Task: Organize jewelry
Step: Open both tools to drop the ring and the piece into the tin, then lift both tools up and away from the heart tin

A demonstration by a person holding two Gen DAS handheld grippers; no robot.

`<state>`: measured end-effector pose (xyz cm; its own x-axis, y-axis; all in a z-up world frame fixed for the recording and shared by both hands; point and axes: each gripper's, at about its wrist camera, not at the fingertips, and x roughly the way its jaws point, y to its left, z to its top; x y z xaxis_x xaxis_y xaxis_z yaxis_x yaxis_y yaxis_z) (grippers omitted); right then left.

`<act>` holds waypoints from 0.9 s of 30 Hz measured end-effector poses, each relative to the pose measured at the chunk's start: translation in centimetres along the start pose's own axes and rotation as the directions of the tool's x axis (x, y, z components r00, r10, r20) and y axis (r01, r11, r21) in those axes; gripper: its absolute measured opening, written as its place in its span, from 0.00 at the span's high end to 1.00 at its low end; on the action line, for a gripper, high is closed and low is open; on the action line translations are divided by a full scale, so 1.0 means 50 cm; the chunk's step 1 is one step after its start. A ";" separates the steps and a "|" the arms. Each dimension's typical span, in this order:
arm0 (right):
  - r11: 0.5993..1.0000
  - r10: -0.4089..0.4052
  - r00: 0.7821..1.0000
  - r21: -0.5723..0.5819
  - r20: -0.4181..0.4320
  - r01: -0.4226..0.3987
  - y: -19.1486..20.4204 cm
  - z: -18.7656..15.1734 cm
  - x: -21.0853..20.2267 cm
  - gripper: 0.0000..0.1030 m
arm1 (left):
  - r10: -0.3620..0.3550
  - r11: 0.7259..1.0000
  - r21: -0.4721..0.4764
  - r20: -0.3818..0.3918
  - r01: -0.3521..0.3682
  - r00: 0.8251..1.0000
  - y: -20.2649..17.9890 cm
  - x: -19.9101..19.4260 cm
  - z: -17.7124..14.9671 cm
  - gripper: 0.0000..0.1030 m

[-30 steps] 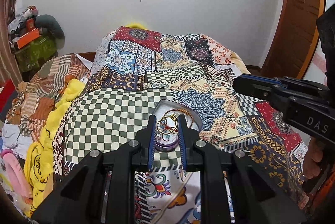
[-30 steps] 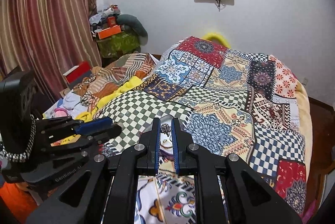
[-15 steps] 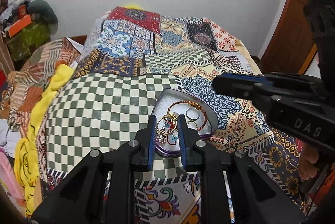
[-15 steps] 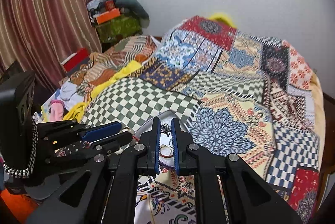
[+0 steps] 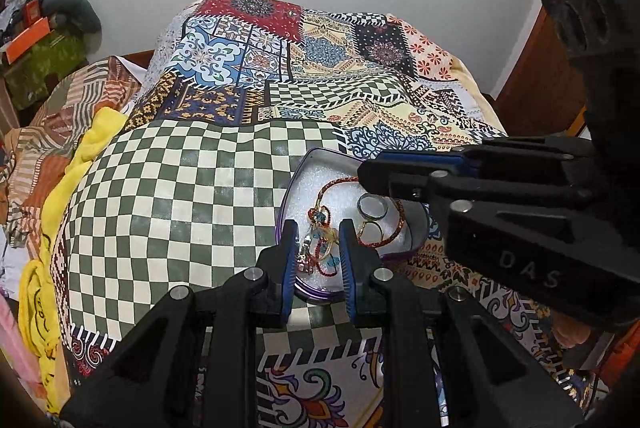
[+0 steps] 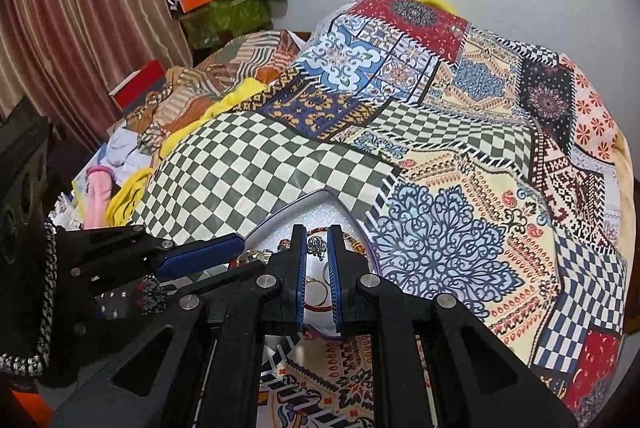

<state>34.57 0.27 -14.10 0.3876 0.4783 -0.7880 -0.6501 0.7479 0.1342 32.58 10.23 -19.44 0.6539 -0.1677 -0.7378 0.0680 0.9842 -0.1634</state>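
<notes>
While above tray [image 6: 320,197], ring [image 6: 317,245] in right gripper [image 6: 317,248].

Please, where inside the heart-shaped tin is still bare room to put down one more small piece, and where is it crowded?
In the heart-shaped tin, the white lining is bare at the far point, between the rim and the red bracelet. The near half is crowded: bracelet, silver ring and tangled charms. The left gripper and right gripper, shut on a silver ornament, hover there.
</notes>
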 end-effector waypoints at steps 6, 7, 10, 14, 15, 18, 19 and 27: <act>1.000 -0.015 1.000 -0.022 -0.022 0.014 0.006 -0.001 0.006 0.91 | 0.011 1.000 0.024 -0.017 -0.010 1.000 -0.007 0.000 -0.012 0.82; 1.000 -0.018 1.000 -0.025 -0.025 0.017 0.006 -0.001 0.007 0.91 | 0.010 1.000 0.025 -0.016 -0.009 1.000 -0.007 -0.001 -0.013 0.81; 0.999 -0.040 0.999 -0.032 -0.022 0.039 0.007 -0.001 0.003 0.85 | 0.017 1.000 0.022 -0.012 -0.017 1.000 -0.005 -0.008 -0.017 0.79; 0.996 -0.075 0.997 -0.045 -0.010 0.074 0.010 -0.003 -0.004 0.78 | 0.028 1.000 0.006 -0.010 -0.028 1.000 0.004 -0.017 -0.019 0.77; 0.996 -0.077 0.997 -0.043 -0.008 0.076 0.009 -0.003 -0.007 0.78 | 0.032 0.999 -0.001 -0.008 -0.032 0.999 0.006 -0.022 -0.020 0.77; 0.997 -0.076 0.997 -0.034 0.000 0.076 0.008 -0.004 -0.023 0.78 | 0.039 0.999 -0.013 0.003 -0.039 0.999 0.013 -0.039 -0.018 0.77; 0.997 -0.076 0.997 -0.031 0.004 0.076 0.008 -0.006 -0.030 0.78 | 0.042 0.999 -0.017 0.008 -0.042 0.999 0.014 -0.047 -0.017 0.77; 0.996 -0.089 0.993 -0.022 0.077 0.091 0.028 -0.012 -0.117 0.78 | 0.063 0.998 -0.021 0.087 -0.061 0.994 0.001 -0.142 -0.001 0.77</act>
<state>31.00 -1.77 -9.69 0.4934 0.4440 -0.7479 -0.6264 0.7780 0.0485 27.93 11.44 -14.24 0.7202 -0.0997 -0.6866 0.0119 0.9913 -0.1315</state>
